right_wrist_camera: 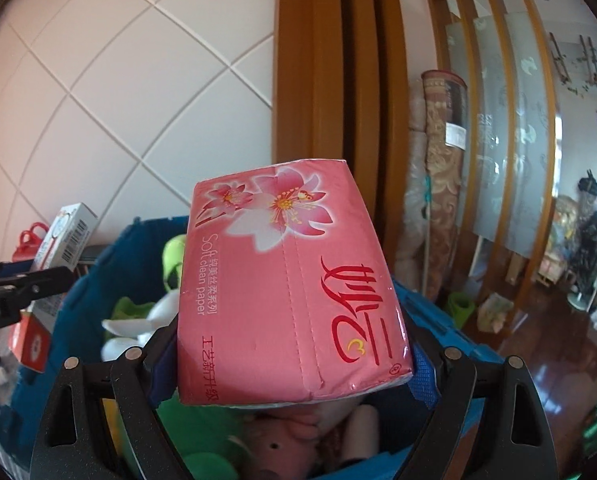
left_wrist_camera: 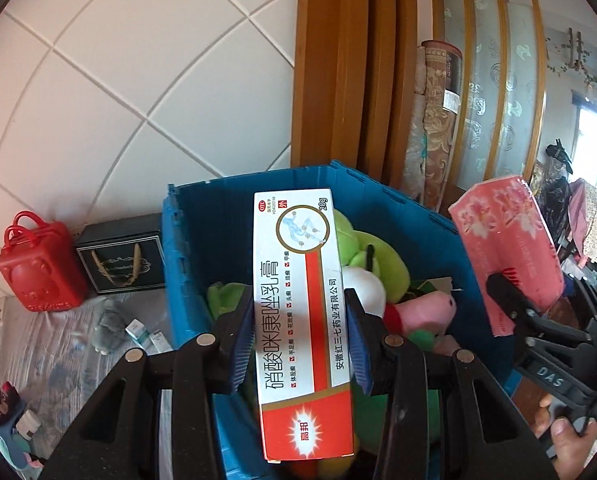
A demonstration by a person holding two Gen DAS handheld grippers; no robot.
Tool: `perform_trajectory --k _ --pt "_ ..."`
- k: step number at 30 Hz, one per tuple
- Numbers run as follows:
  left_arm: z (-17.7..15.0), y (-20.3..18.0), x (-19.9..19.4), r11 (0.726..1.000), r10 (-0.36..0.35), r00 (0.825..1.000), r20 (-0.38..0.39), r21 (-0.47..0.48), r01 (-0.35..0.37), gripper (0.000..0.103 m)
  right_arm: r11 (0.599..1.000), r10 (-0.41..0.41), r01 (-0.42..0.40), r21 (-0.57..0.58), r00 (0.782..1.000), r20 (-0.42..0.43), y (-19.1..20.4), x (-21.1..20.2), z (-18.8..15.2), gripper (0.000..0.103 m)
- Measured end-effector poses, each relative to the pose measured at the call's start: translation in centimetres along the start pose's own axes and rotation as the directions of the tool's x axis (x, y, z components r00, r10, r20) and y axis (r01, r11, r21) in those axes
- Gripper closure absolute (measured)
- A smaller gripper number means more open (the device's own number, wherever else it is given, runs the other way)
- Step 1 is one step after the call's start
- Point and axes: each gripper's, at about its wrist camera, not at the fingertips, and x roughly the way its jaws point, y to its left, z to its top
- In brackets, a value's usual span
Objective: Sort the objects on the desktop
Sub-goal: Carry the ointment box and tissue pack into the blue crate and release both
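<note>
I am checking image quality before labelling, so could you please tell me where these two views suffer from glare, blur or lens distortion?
Left wrist view: the window at the right edge is blown out; the wall tiles bow with fisheye curvature; print on the ointment box is sharp. Right wrist view: the tissue pack is crisp, the pink plush toy beneath it is blurred, and the wooden floor shows glare.

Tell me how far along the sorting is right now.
Done: plush toys already lie in the blue crate. In hand: the left tongs grip an ointment box and the right tongs grip a pink tissue pack, both above the crate. Left: small boxes and a gray plush remain on the tabletop.
</note>
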Motion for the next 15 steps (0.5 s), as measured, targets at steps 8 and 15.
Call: perform_trajectory --k 8,15 --pt "0.2 -2.5 1.2 0.999 0.006 1.0 -0.022 0.033 -0.005 0.062 1.0 -0.013 0.014 0.005 1.0 -0.017 -1.8 1.7 -0.7 0.013" --pt "0.4 -2.9 2.5 0.998 0.041 0.998 -0.052 0.041 -0.039 0.062 1.0 -0.013 0.014 0.008 0.998 -0.067 -2.5 4.3 -1.3 0.013"
